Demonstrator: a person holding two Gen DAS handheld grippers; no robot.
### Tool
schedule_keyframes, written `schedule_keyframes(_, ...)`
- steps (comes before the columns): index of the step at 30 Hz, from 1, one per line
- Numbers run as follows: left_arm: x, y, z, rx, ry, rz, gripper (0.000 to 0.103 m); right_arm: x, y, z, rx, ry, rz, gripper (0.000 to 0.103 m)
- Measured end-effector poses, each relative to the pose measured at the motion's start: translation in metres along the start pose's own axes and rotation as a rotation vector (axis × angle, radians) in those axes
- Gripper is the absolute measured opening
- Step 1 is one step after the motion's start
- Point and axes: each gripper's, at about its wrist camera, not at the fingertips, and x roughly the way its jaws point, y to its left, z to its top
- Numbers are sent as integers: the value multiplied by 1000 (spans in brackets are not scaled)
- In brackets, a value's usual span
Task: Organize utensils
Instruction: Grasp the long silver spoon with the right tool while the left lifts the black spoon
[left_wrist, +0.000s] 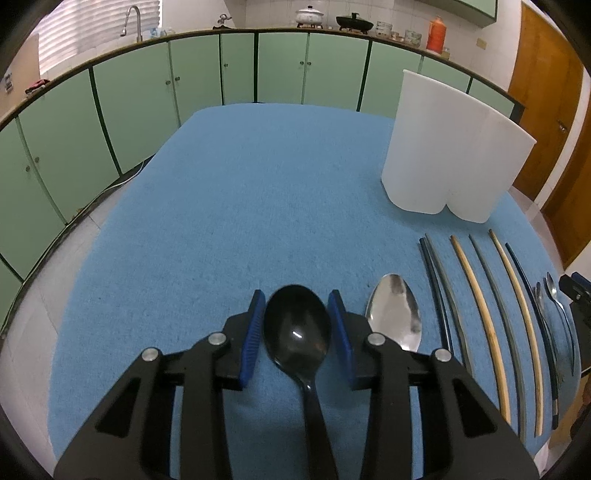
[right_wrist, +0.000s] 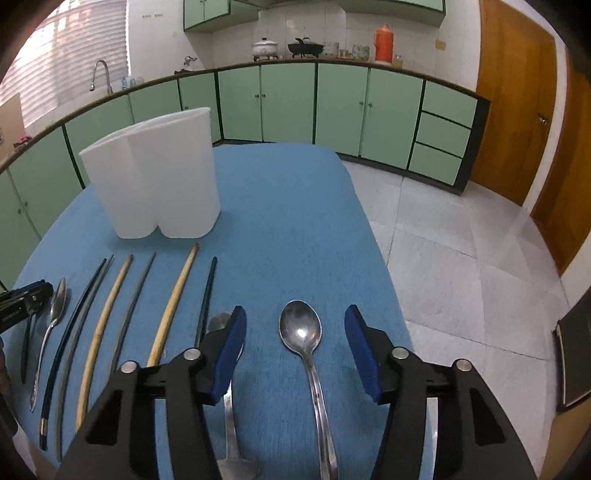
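Note:
A black spoon (left_wrist: 297, 332) lies on the blue table cloth (left_wrist: 240, 206), its bowl between the fingers of my open left gripper (left_wrist: 297, 325). A large steel spoon (left_wrist: 395, 314) lies just right of it. Several chopsticks (left_wrist: 484, 321) lie in a row further right, then two small steel spoons (left_wrist: 554, 295). My right gripper (right_wrist: 295, 339) is open around a steel spoon (right_wrist: 301, 328). Another steel spoon (right_wrist: 218, 321) is partly hidden behind its left finger. Chopsticks (right_wrist: 173, 299) lie to its left. The white two-compartment holder (right_wrist: 155, 173) stands upright behind them; it also shows in the left wrist view (left_wrist: 450, 144).
The table's right edge (right_wrist: 369, 221) drops to a tiled floor (right_wrist: 461, 258). Green cabinets (left_wrist: 147, 92) line the back wall. A brown door (right_wrist: 517, 110) is at the right. The other gripper's tip (right_wrist: 26, 299) shows at the left edge of the right wrist view.

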Motion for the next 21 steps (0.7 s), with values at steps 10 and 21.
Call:
schedule_keyframes(10, -1, -4, -1, 8, -8, 13, 34, 31, -1, 3, 5, 81, -4, 36)
schedule_keyframes(21, -9, -7, -3, 16, -25, 18, 34, 30, -5, 5, 5, 80, 11, 28)
